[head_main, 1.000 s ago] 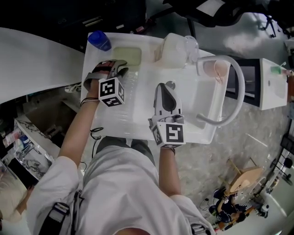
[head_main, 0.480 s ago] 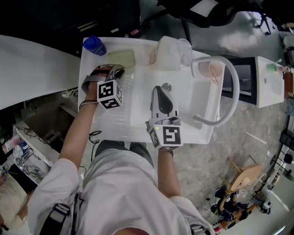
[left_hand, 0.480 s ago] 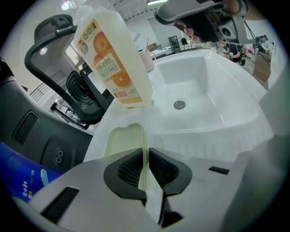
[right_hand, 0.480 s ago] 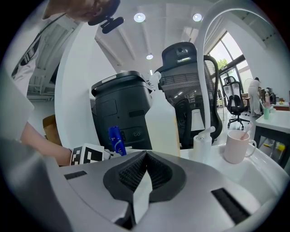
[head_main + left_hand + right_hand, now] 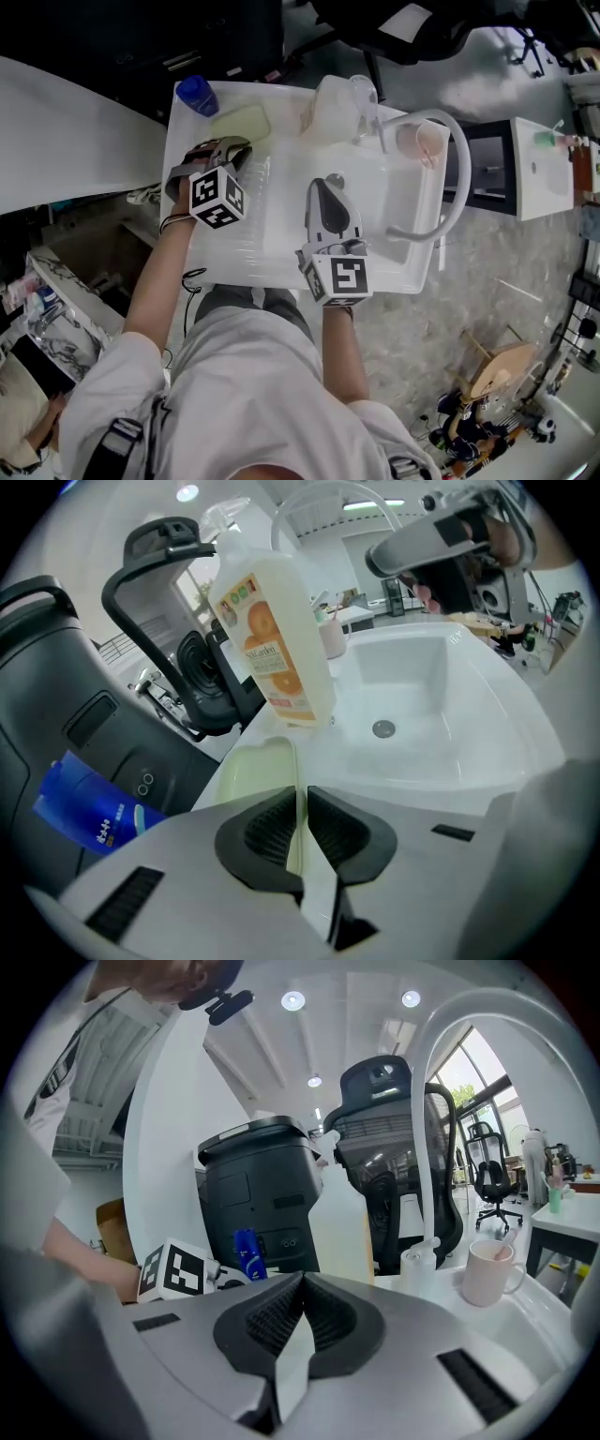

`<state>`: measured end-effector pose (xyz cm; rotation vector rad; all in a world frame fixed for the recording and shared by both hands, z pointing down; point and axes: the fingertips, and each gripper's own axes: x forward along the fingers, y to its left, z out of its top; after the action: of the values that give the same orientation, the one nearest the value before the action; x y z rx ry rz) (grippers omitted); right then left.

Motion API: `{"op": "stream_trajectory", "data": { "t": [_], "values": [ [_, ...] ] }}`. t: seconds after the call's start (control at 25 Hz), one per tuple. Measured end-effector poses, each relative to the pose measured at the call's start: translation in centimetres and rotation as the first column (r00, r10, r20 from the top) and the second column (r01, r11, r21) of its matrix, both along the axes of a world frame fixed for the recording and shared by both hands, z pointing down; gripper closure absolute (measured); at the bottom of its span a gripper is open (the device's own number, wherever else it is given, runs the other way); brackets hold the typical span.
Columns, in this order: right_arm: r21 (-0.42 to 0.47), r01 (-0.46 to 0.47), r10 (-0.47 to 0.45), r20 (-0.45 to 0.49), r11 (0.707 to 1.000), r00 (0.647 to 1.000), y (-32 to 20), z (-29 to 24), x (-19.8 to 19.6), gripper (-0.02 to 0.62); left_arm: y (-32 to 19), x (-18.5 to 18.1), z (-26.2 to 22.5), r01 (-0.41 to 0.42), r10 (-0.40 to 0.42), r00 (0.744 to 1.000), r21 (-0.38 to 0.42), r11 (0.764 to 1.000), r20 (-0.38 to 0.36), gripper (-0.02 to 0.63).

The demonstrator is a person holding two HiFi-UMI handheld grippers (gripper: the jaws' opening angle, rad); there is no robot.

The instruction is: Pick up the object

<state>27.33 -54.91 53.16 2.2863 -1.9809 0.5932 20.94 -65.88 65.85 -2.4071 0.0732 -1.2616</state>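
A pale yellow-green flat pad lies on the white sink unit's back left corner, and shows just beyond the jaws as the pad. My left gripper hovers right at its near edge, jaws shut with only a thin slit and nothing between them. A soap bottle with an orange label stands behind the pad, also seen as the bottle. My right gripper is over the sink basin, shut and empty.
A blue bottle stands beyond the unit's left corner. A pink mug sits by the arched white faucet. The drain lies in the basin. A black office chair and a dark bin stand behind.
The head view has shifted slightly. Both grippers hold about the same places over the sink unit, still shut.
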Motion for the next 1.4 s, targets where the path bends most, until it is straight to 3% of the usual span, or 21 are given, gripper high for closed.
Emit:
{"op": "stream_trajectory", "data": {
  "t": [0.28,0.52,0.76,0.96,1.4],
  "values": [
    [0.036,0.028,-0.028,-0.015,0.999,1.0,1.4,-2.6,-0.7,0.589,1.4,-1.4,-4.9,0.139,-0.143,0.979,-0.042,0.989,-0.144,0.552],
    [0.076,0.073,-0.07,-0.048,0.994,0.996,3.1,-4.6,-1.7,0.589,2.6,-3.6,-9.5,0.242,-0.249,0.933,-0.056,0.969,-0.259,0.554],
    [0.118,0.11,-0.101,-0.081,0.987,0.992,3.8,-7.4,-2.4,0.591,3.5,-6.3,-15.2,0.33,-0.317,0.864,-0.037,0.943,-0.39,0.554],
    [0.151,0.133,-0.117,-0.111,0.98,0.987,4.4,-9.5,-2.7,0.591,4.3,-9.1,-18.9,0.393,-0.349,0.818,0.002,0.92,-0.457,0.554],
    [0.224,0.139,-0.105,-0.159,0.965,0.982,6.8,-13.9,-2.8,0.591,7.0,-14.3,-25.9,0.515,-0.416,0.668,-0.02,0.857,-0.617,0.554]
  ]
}}
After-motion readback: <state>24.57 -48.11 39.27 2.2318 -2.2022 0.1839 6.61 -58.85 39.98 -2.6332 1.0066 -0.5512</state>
